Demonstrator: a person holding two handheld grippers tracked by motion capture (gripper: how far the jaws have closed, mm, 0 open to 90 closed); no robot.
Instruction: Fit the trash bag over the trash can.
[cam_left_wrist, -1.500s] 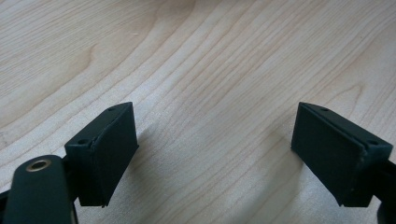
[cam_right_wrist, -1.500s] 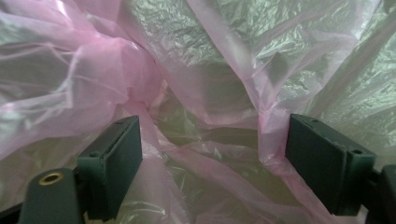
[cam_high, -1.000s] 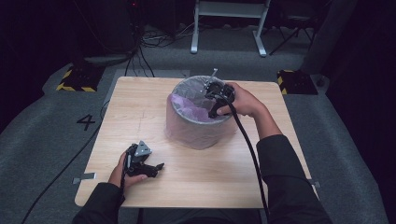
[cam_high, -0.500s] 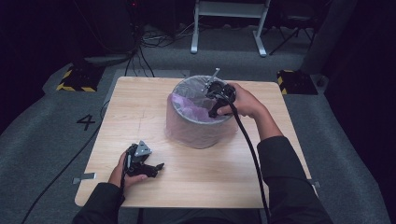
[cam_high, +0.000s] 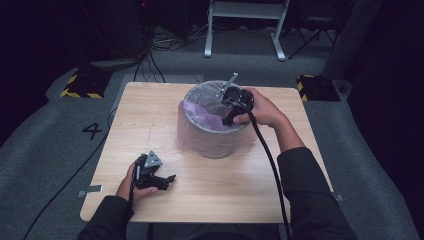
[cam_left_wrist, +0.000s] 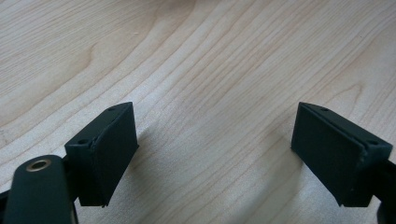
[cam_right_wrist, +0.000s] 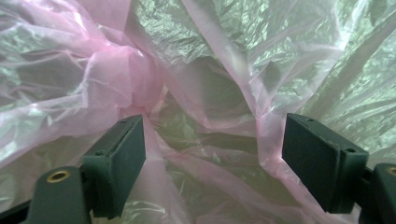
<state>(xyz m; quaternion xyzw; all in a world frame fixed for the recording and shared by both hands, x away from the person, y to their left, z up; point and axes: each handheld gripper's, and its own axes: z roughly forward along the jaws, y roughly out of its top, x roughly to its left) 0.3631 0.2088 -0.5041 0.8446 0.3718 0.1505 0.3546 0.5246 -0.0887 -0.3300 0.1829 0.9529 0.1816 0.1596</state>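
Right hand-held gripper (cam_high: 231, 107): jaws wide apart, empty, inside pink bin liner (cam_right_wrist: 140, 79), bin (cam_high: 212, 135) desk-centre. Left hand-held gripper (cam_high: 167, 179): wide apart, empty, desk (cam_high: 150, 110) 7 o'clock.

Light wood counter (cam_high: 150, 125), grain visible close up (cam_left_wrist: 201, 70). Grey carpet floor (cam_high: 45, 150) around it, white "4" (cam_high: 92, 131) on floor left of counter. Small tape strip (cam_high: 90, 190) on floor near counter's near-left corner. Yellow-black hazard blocks at far left (cam_high: 79, 86) and far right (cam_high: 315, 87). Black cables (cam_high: 150, 50) on floor behind counter. White metal stand (cam_high: 245, 25) at far back, legs spread on floor.
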